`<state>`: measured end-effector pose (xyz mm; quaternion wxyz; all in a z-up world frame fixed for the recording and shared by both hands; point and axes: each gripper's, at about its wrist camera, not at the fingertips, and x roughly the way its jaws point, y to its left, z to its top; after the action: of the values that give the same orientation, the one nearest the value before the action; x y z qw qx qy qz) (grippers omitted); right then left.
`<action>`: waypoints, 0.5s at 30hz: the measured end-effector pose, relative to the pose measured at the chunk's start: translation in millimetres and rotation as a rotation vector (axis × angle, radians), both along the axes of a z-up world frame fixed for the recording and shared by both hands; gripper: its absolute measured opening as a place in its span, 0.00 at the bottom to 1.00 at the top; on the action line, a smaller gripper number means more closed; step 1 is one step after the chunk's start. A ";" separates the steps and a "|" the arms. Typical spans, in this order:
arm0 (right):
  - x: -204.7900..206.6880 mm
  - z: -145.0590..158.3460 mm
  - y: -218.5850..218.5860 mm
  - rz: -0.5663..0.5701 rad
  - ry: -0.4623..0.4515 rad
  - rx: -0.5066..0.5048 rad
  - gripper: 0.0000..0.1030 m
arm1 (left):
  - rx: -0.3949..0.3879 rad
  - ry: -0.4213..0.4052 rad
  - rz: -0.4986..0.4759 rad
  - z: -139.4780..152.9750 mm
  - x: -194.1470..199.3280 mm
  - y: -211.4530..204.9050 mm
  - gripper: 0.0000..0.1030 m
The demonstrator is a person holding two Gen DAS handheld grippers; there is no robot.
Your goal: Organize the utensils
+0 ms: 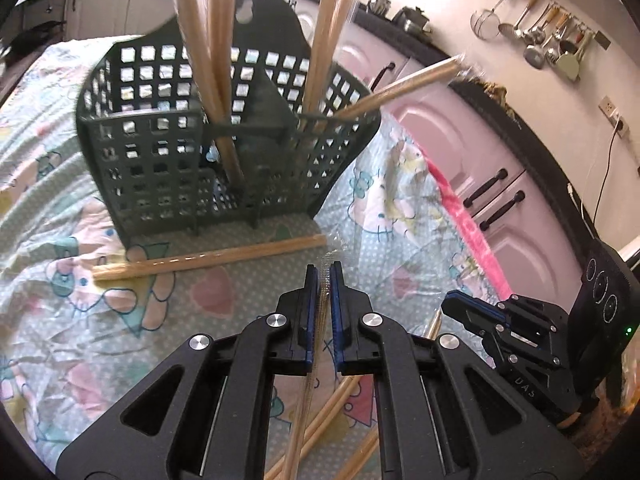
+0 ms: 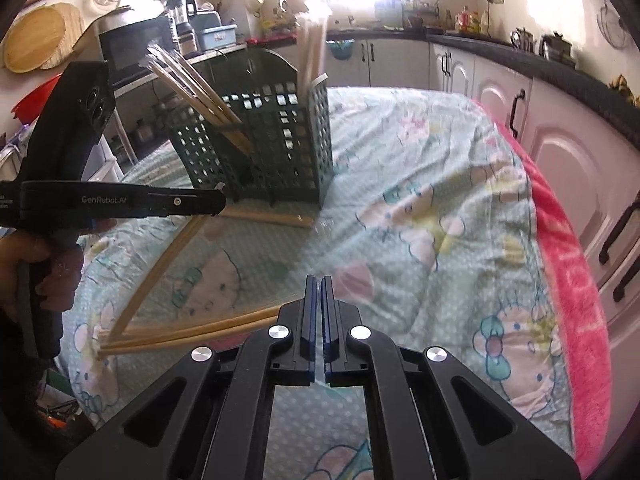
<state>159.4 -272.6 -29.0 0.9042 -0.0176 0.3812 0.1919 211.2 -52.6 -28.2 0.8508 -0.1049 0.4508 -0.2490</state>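
Two grippers in my views. Left gripper [image 1: 324, 276] jaws pinching clear-wrapped wooden chopstick pair [image 1: 304, 412], lifted over cartoon-print cloth [image 1: 240, 292]. Right gripper [image 2: 319, 286] jaws pressed together, whether on anything I cannot tell. Dark green perforated plastic basket [image 1: 160, 160] holds wrapped chopstick pairs upright; more pairs lie loose on cloth.

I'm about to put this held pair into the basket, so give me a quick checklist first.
1. Left tongs shut on wrapped chopsticks: ok.
2. Right tongs shut; gripping anything: cannot tell.
3. Basket upright: ok.
4. Room left in basket: ok.
5. Cloth cleared: not ok, loose pair lies in front of basket.
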 end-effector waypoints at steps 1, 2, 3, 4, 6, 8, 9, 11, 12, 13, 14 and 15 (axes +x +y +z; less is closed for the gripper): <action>-0.4 3.4 1.7 0.005 -0.010 -0.001 0.03 | -0.004 -0.006 0.004 2.8 -1.9 2.3 0.03; -1.0 8.0 3.8 0.012 -0.022 0.000 0.03 | -0.008 -0.014 0.008 6.1 -4.3 5.4 0.03; -1.6 11.0 5.4 0.016 -0.030 0.000 0.03 | -0.010 -0.021 0.011 9.2 -5.8 7.9 0.03; -1.6 14.6 6.9 0.021 -0.039 0.002 0.03 | -0.013 -0.027 0.015 11.6 -7.4 8.4 0.03; -1.2 21.6 10.5 0.034 -0.055 0.009 0.03 | -0.019 -0.043 0.028 18.0 -10.6 11.8 0.03; -4.4 29.2 16.6 0.049 -0.070 0.016 0.02 | -0.027 -0.055 0.041 22.9 -13.2 15.7 0.03; -3.8 31.5 18.8 0.057 -0.074 0.019 0.02 | -0.032 -0.062 0.051 26.2 -14.9 19.3 0.03; -4.6 37.9 26.8 0.081 -0.088 0.025 0.02 | -0.038 -0.076 0.069 32.1 -18.2 26.2 0.03; -4.5 40.1 29.9 0.091 -0.093 0.027 0.02 | -0.039 -0.082 0.076 34.2 -19.1 28.0 0.03; -4.5 42.7 33.2 0.101 -0.100 0.030 0.02 | -0.042 -0.088 0.085 37.0 -20.6 31.7 0.03; -4.5 45.3 36.4 0.111 -0.106 0.032 0.02 | -0.045 -0.097 0.095 40.4 -22.3 36.0 0.03; -4.8 48.7 40.4 0.123 -0.115 0.034 0.02 | -0.046 -0.102 0.101 42.4 -23.8 38.4 0.03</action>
<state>154.7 -232.2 19.7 0.9113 -0.0367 0.3233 0.2524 187.4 -14.2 14.2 0.8814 -0.1344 0.3952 -0.2213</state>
